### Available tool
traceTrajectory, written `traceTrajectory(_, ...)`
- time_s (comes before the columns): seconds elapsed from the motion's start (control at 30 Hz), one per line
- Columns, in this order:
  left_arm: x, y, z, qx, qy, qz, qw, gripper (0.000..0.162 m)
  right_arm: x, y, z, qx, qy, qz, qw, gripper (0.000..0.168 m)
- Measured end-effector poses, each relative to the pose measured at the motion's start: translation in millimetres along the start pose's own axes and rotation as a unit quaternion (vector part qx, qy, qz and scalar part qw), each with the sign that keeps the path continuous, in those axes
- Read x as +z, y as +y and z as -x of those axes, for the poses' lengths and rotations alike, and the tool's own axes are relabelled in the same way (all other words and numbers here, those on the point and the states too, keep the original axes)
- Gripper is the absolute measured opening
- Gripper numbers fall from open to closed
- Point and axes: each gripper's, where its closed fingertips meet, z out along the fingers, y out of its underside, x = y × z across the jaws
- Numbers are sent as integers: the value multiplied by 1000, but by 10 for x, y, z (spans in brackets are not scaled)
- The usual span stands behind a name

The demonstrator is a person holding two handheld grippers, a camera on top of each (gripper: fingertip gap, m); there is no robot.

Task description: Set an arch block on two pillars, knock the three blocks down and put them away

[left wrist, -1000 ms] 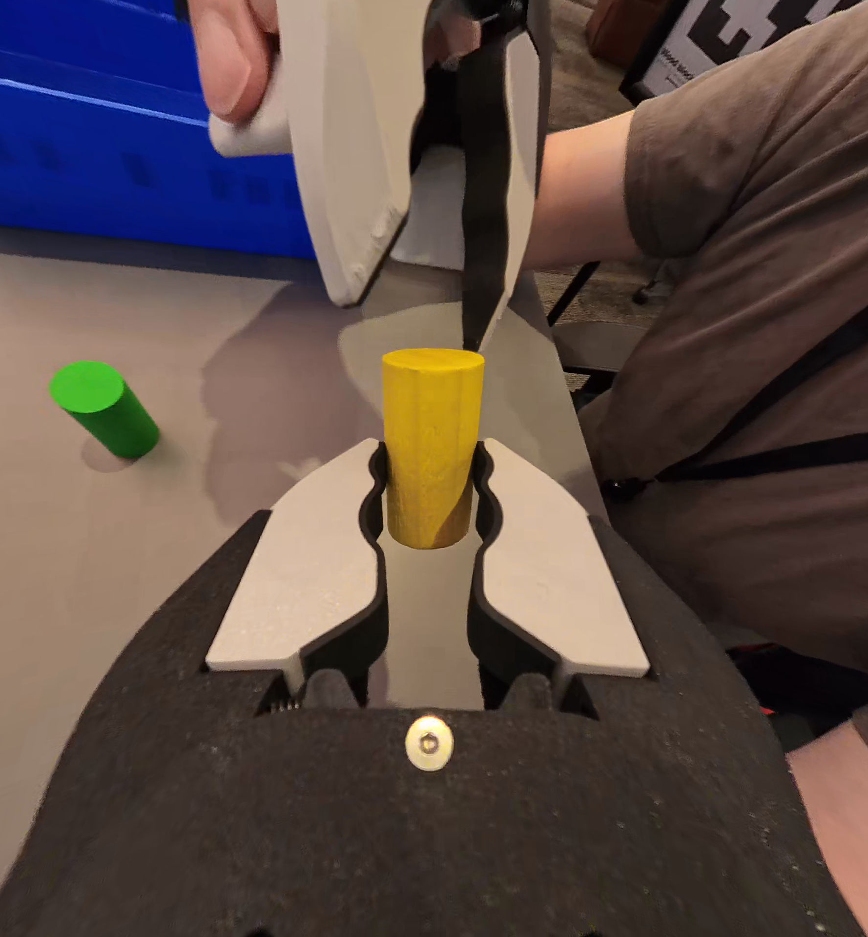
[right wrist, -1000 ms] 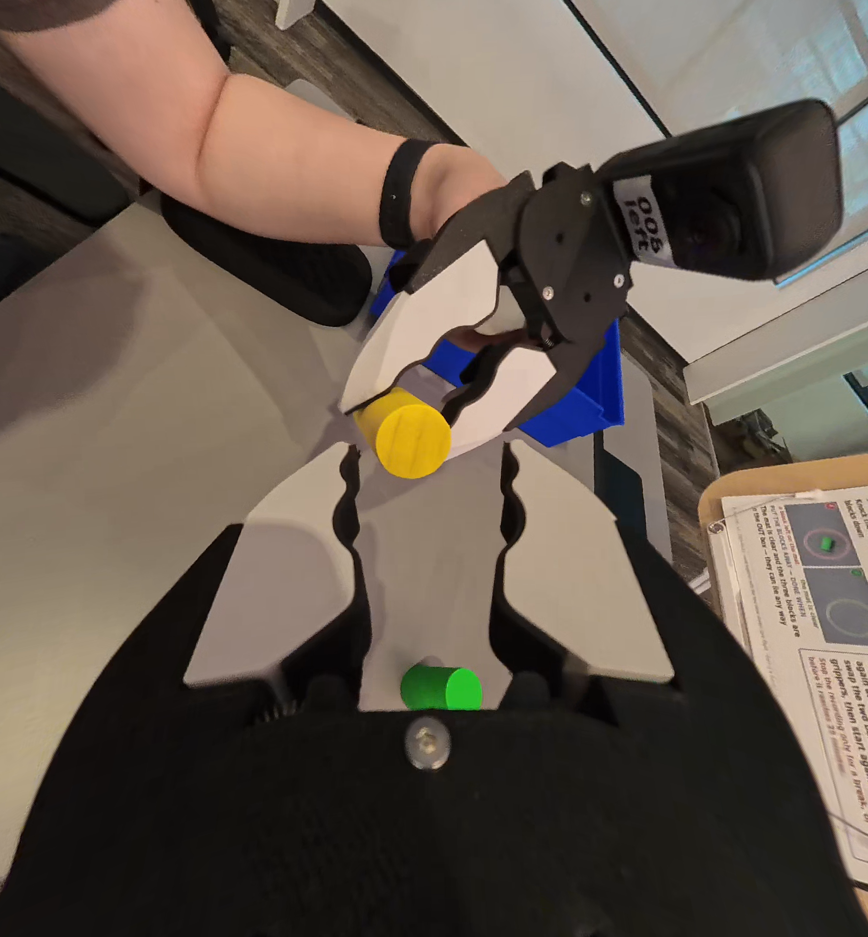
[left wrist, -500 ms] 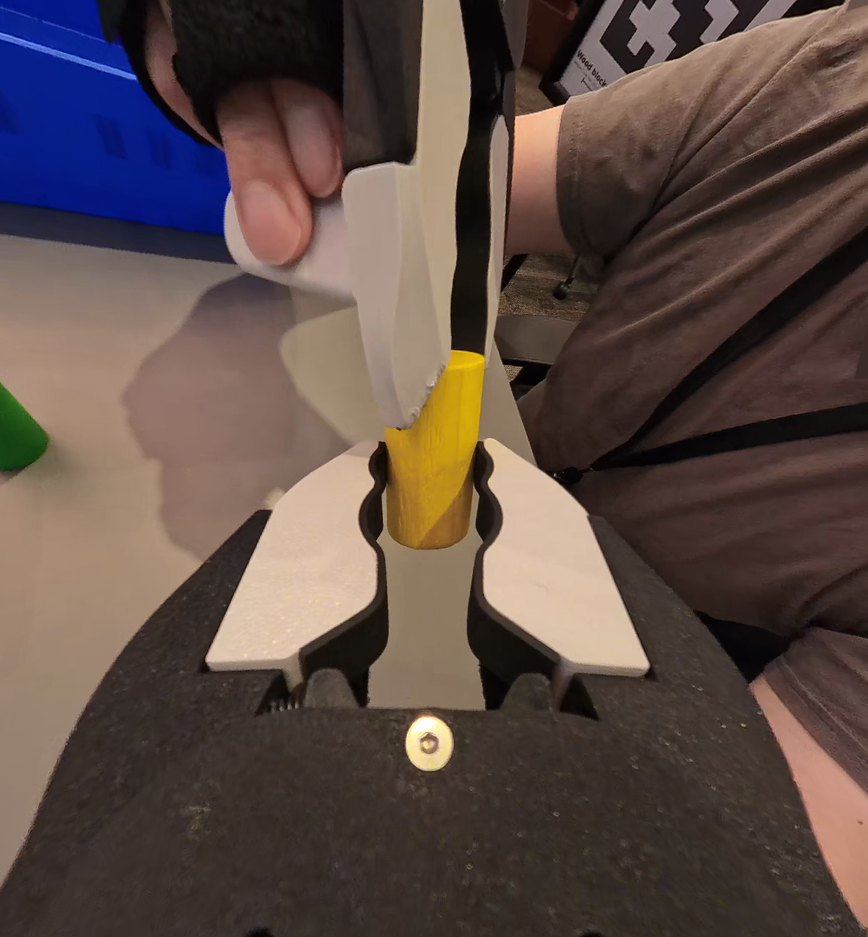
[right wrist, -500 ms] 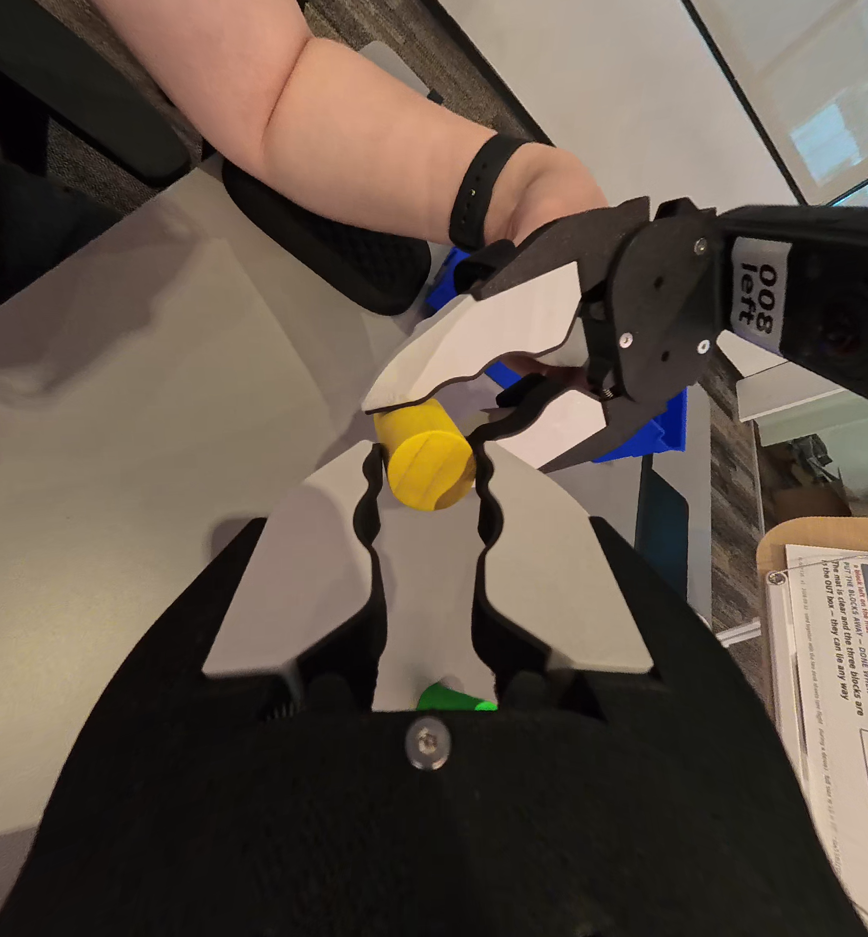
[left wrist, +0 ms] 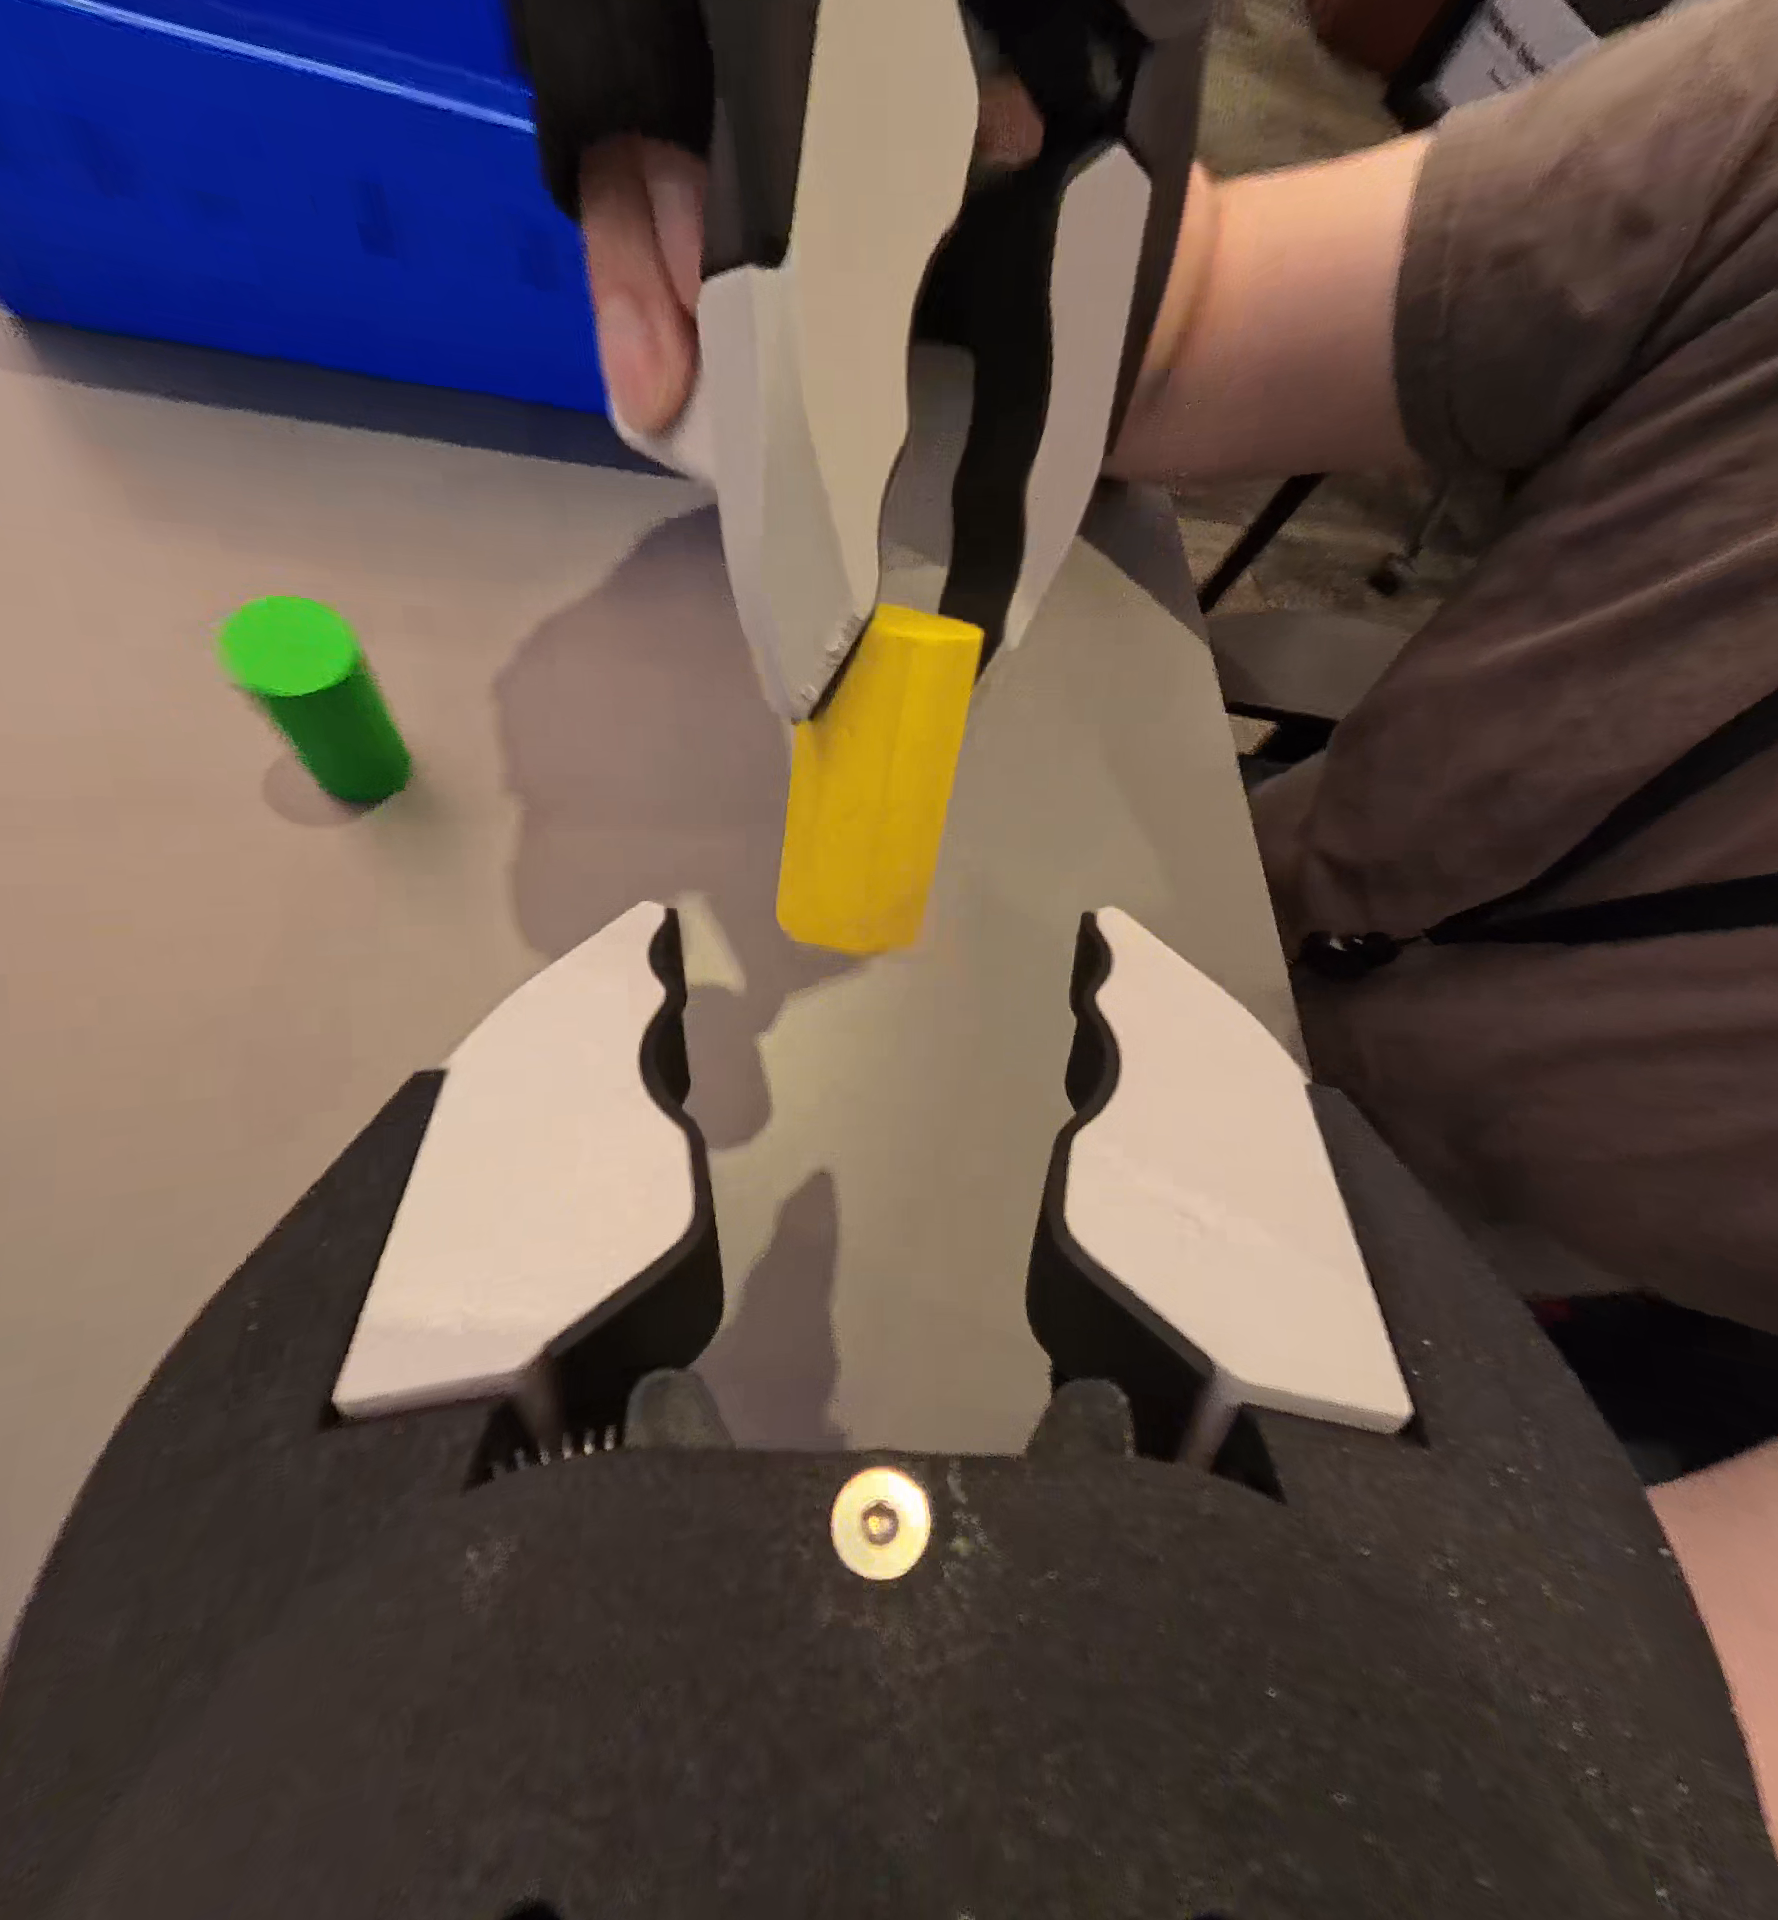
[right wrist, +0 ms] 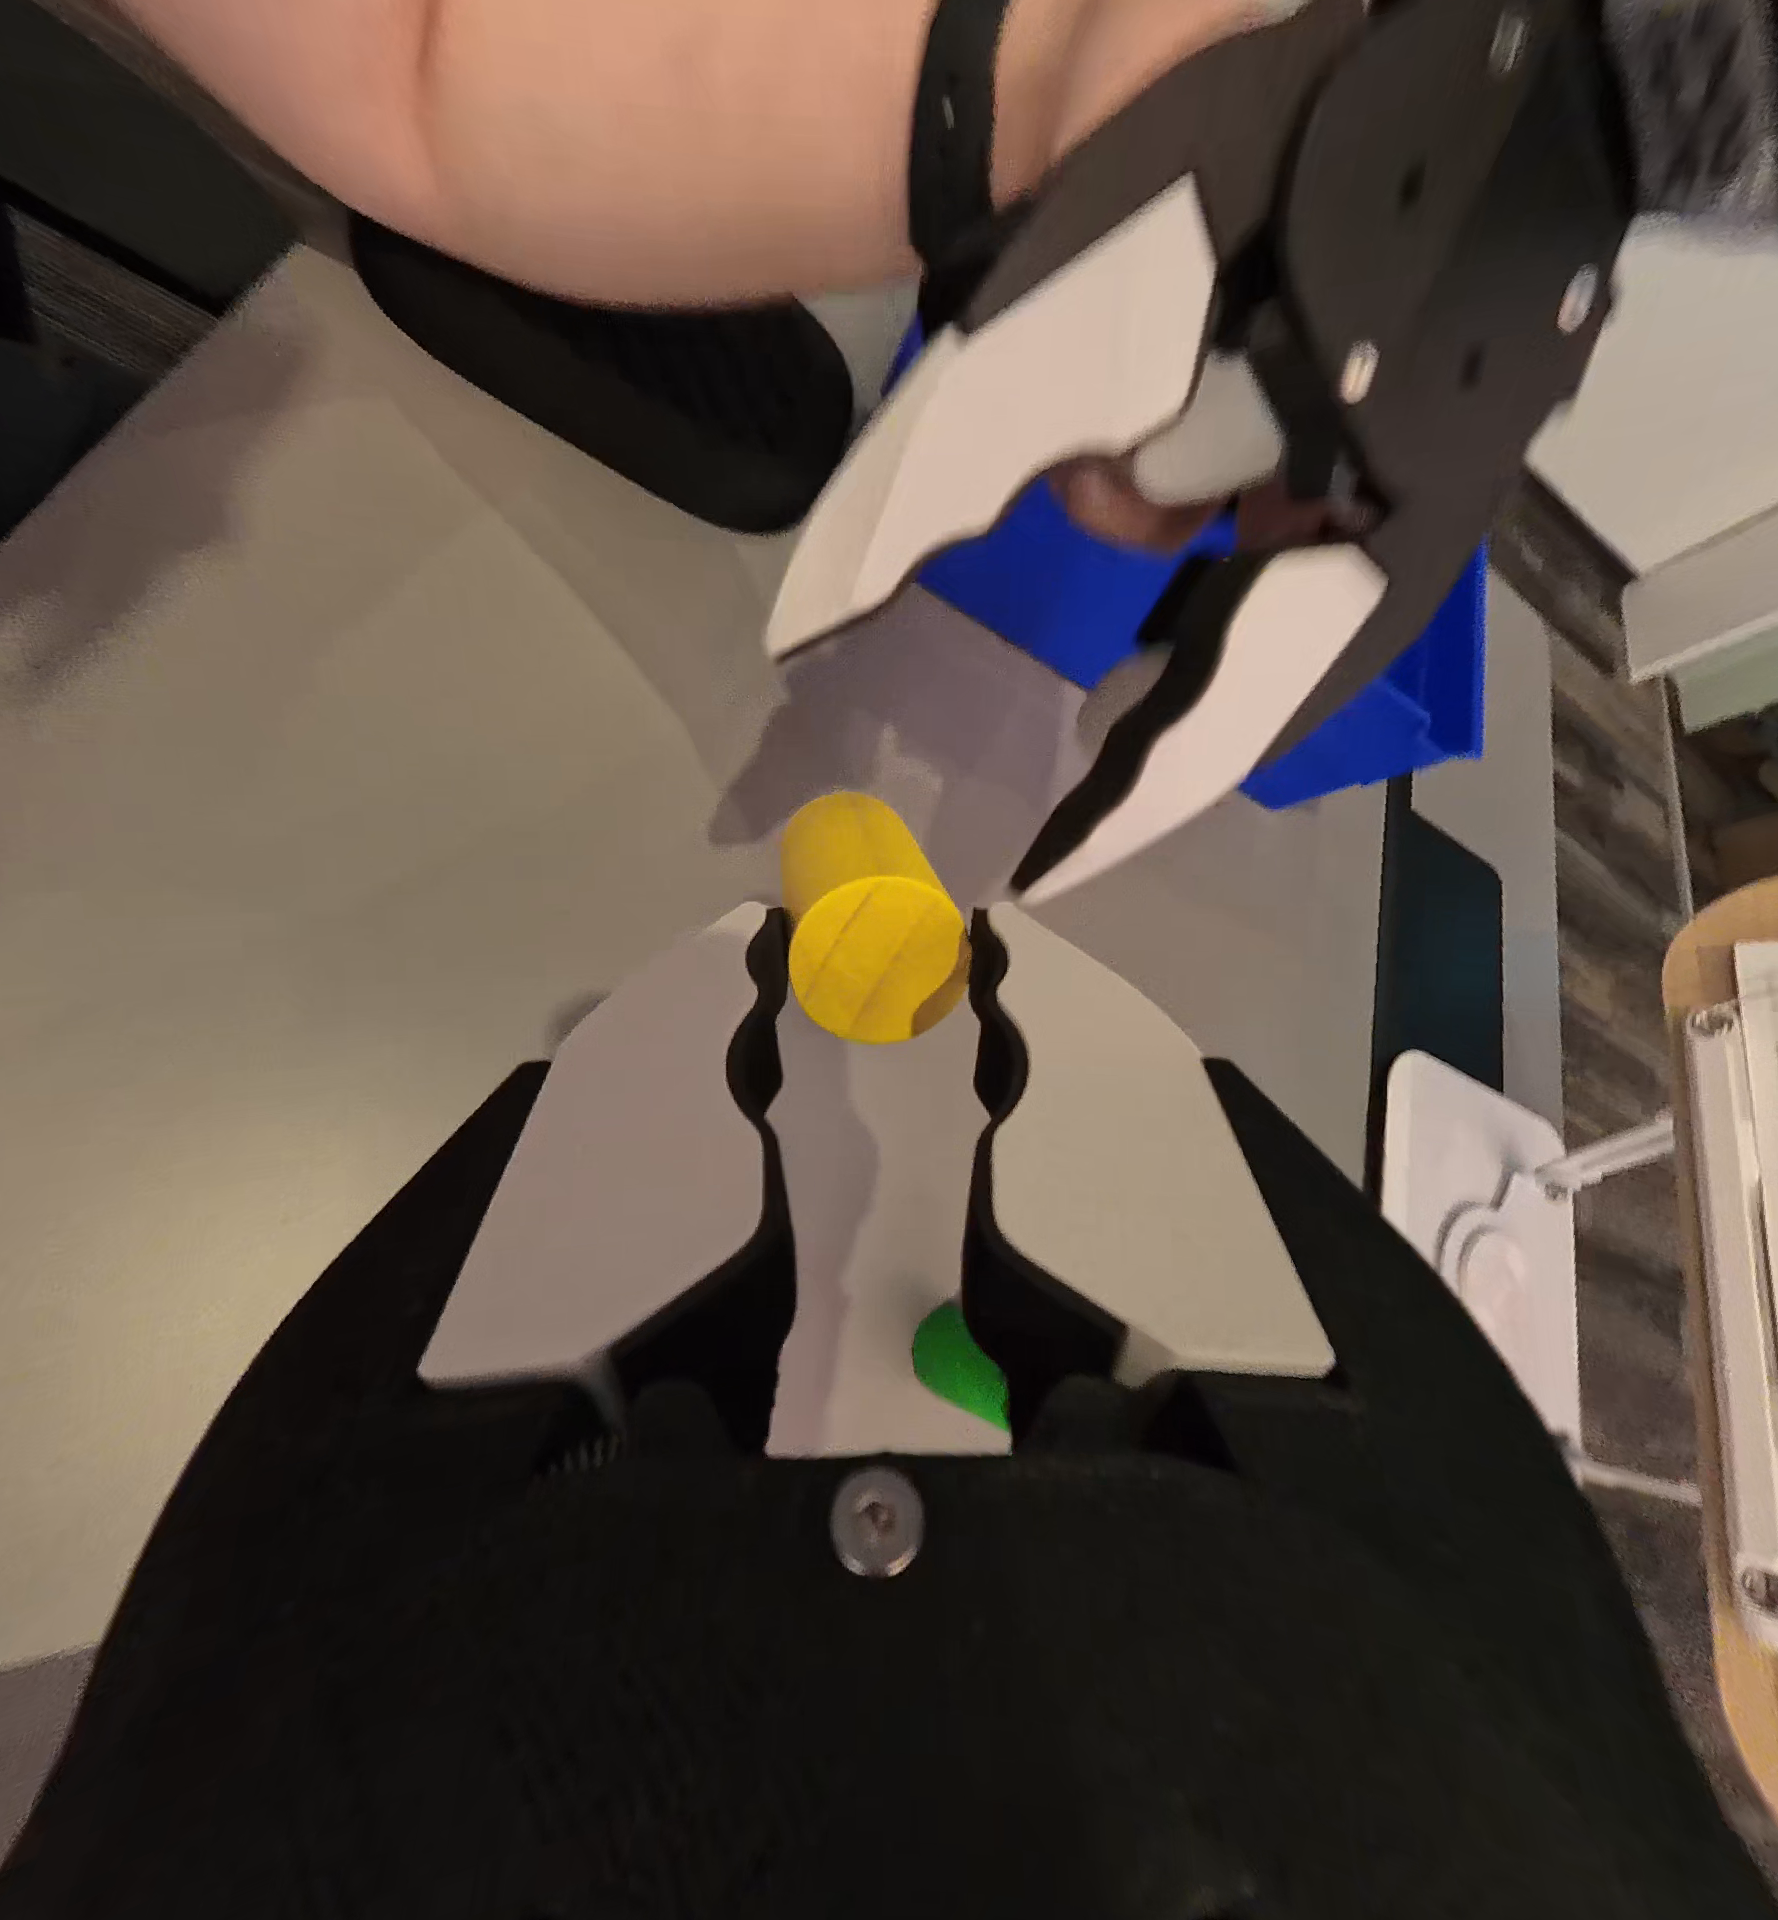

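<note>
Right wrist view shows the yellow wooden cylinder block (right wrist: 869, 951) pinched at one end by the right gripper (right wrist: 877, 935), jaws narrow on it, above the grey table (right wrist: 241, 831). The left gripper (left wrist: 874, 935) hangs just beside it, jaws wide. Such a shallow tip grip risks the block pivoting or slipping out, rolling toward the green cylinder block (left wrist: 313, 712) or off the table edge.
</note>
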Motion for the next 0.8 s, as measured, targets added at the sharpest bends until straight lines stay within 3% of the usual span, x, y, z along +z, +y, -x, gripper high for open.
traceTrajectory(0.17, -562, 81, 121, -15, -111, -22, 994, 71, 61, 293, -307, 74, 10, 72, 995, 35)
traceTrajectory(0.33, -898, 132, 21, -7, -160, -36, 986, 69, 166, 473, -536, 118, -33, 170, 978, 35)
traceTrajectory(0.57, -1059, 44, -141, 17, -168, -69, 983, 66, 367, 874, -619, 178, -61, 274, 943, 35)
traceTrajectory(0.8, -1146, 60, -179, 26, -184, -71, 980, 67, 494, 1224, -608, 213, -63, 328, 918, 36)
